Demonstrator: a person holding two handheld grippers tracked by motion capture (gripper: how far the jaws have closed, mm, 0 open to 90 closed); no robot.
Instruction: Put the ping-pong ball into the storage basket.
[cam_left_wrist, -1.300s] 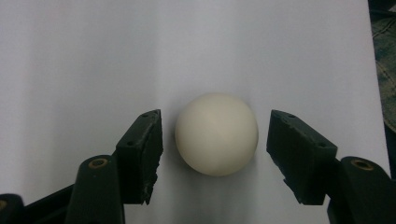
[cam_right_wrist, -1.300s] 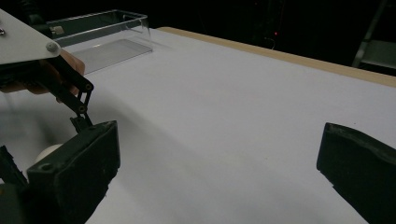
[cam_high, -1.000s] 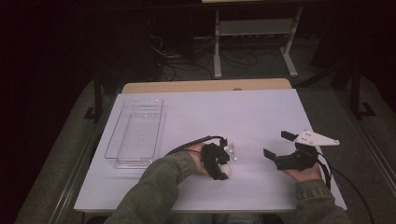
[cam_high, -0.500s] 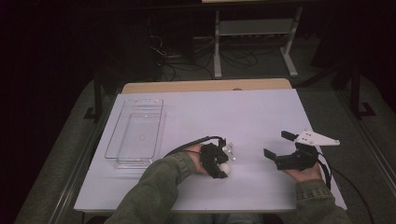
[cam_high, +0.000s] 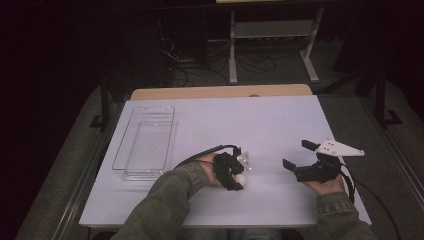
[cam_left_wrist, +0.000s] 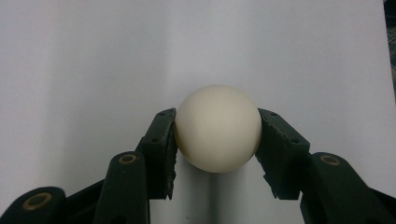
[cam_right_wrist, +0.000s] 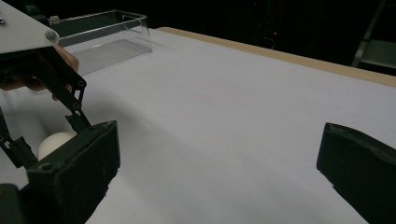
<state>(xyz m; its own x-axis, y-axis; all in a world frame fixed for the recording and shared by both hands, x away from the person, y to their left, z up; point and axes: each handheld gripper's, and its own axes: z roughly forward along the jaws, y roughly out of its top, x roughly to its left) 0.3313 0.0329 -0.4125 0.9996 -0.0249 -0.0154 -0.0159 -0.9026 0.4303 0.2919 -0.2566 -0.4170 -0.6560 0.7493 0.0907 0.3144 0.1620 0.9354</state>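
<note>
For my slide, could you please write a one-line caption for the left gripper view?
Left hand-held gripper shut on a white ball above the white table.

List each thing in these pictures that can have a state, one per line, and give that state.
left gripper: shut on the white ball, its jaws having just been closing.
white ball: gripped on both sides, resting low on the table.
right gripper: open, nothing between its jaws.
clear plastic tray: upright on the table, apart from both grippers.
table: covered with a white sheet.
</note>
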